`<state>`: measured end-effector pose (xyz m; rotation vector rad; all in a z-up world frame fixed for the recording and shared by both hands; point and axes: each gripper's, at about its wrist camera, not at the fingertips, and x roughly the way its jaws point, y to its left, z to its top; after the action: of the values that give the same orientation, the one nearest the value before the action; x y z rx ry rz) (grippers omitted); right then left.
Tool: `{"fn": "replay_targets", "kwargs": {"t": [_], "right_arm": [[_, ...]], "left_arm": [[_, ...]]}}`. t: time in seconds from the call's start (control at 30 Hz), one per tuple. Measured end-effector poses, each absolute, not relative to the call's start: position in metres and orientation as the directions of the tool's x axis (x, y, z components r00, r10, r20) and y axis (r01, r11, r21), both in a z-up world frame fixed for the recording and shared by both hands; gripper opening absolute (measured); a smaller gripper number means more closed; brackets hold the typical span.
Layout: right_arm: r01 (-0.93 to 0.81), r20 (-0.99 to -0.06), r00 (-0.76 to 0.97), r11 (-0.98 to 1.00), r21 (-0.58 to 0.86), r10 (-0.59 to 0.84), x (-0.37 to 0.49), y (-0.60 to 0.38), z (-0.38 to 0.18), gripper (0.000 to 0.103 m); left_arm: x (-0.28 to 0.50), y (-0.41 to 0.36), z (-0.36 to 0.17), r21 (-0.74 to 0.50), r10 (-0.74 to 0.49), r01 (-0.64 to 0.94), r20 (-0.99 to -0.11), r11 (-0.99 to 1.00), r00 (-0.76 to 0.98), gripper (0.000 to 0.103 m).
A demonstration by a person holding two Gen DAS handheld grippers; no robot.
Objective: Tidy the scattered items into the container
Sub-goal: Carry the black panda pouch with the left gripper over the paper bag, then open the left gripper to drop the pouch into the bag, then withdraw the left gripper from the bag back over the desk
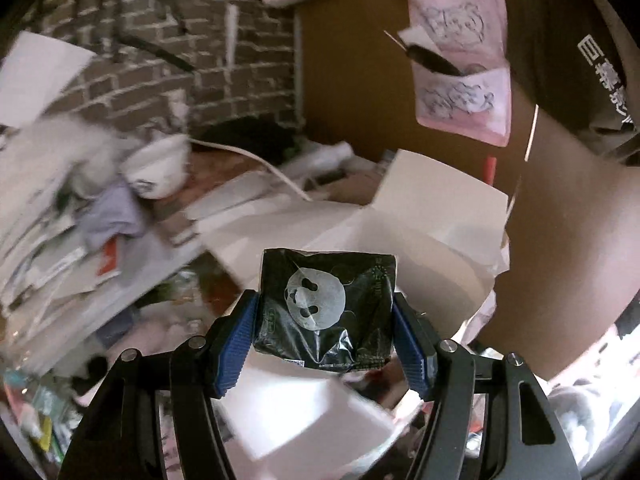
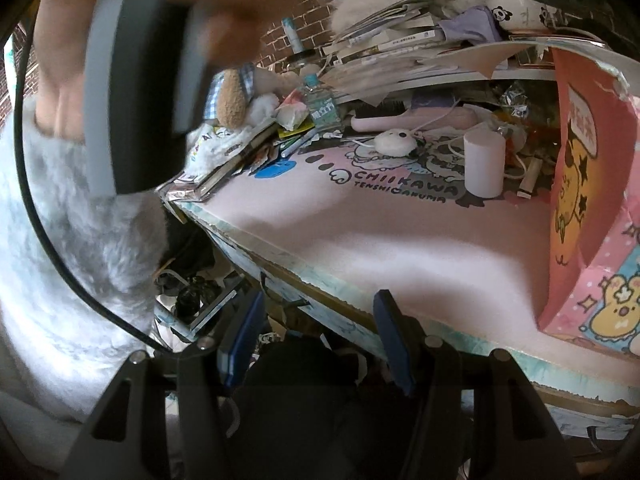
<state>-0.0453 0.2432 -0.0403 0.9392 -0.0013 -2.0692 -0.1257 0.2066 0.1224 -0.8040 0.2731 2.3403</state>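
The left tool (image 1: pixel 326 312) clenched a black panda-print packet (image 1: pixel 326 308) between its blue pads, held up over blurred white paper — what lay beneath was unclear. The right tool (image 2: pixel 318 338) stood released, empty, off the pink tabletop's (image 2: pixel 360 240) edge. A pink cartoon-printed box (image 2: pixel 592 208) stood there — contents hidden.

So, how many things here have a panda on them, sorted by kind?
Black packet with a panda face, clamped in the left tool: 1
White bowl with panda faces, on the paper pile: 1
Total: 2
The right tool holds nothing.
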Motion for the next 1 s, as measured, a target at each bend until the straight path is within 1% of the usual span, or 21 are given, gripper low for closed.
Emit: {"fn": "replay_targets", "kwargs": {"t": [0.13, 0.27, 0.37, 0.43, 0.47, 0.5, 0.53, 0.73, 0.9, 1.0], "right_arm": [[0.69, -0.617, -0.366, -0.648, 0.323, -0.697, -0.046, 0.245, -0.041, 0.054], [0.685, -0.615, -0.371, -0.652, 0.324, -0.696, -0.047, 0.247, -0.041, 0.054], [0.682, -0.615, -0.372, -0.655, 0.327, -0.695, -0.047, 0.25, -0.042, 0.054], [0.68, -0.616, -0.372, -0.656, 0.328, -0.694, -0.047, 0.25, -0.042, 0.054], [0.68, -0.617, -0.372, -0.656, 0.328, -0.694, -0.047, 0.251, -0.042, 0.054], [0.679, -0.617, -0.372, -0.656, 0.329, -0.694, -0.048, 0.251, -0.043, 0.054], [0.678, -0.616, -0.372, -0.656, 0.33, -0.695, -0.048, 0.251, -0.043, 0.054], [0.678, -0.619, -0.371, -0.657, 0.329, -0.692, -0.049, 0.248, -0.045, 0.054], [0.666, -0.638, -0.388, -0.681, 0.304, -0.665, -0.051, 0.244, -0.05, 0.054], [0.655, -0.643, -0.417, -0.703, 0.276, -0.642, -0.052, 0.24, -0.052, 0.055]], "left_arm": [[-0.138, 0.23, 0.114, -0.036, 0.515, -0.655, -0.652, -0.754, -0.557, 0.061], [-0.145, 0.246, 0.106, -0.025, 0.494, -0.659, -0.683, -0.752, -0.538, 0.062], [-0.146, 0.251, 0.103, -0.001, 0.471, -0.648, -0.688, -0.762, -0.553, 0.068], [-0.145, 0.251, 0.103, 0.013, 0.464, -0.643, -0.681, -0.765, -0.566, 0.077], [-0.144, 0.249, 0.103, 0.017, 0.466, -0.644, -0.675, -0.765, -0.572, 0.08], [-0.142, 0.247, 0.104, 0.022, 0.467, -0.643, -0.668, -0.765, -0.579, 0.087], [-0.141, 0.245, 0.105, 0.029, 0.468, -0.643, -0.661, -0.765, -0.587, 0.09], [-0.13, 0.23, 0.115, 0.026, 0.497, -0.644, -0.613, -0.764, -0.614, 0.092], [-0.104, 0.195, 0.133, 0.027, 0.51, -0.609, -0.519, -0.792, -0.686, 0.095], [-0.082, 0.16, 0.141, 0.044, 0.459, -0.533, -0.451, -0.845, -0.765, 0.098]]}}
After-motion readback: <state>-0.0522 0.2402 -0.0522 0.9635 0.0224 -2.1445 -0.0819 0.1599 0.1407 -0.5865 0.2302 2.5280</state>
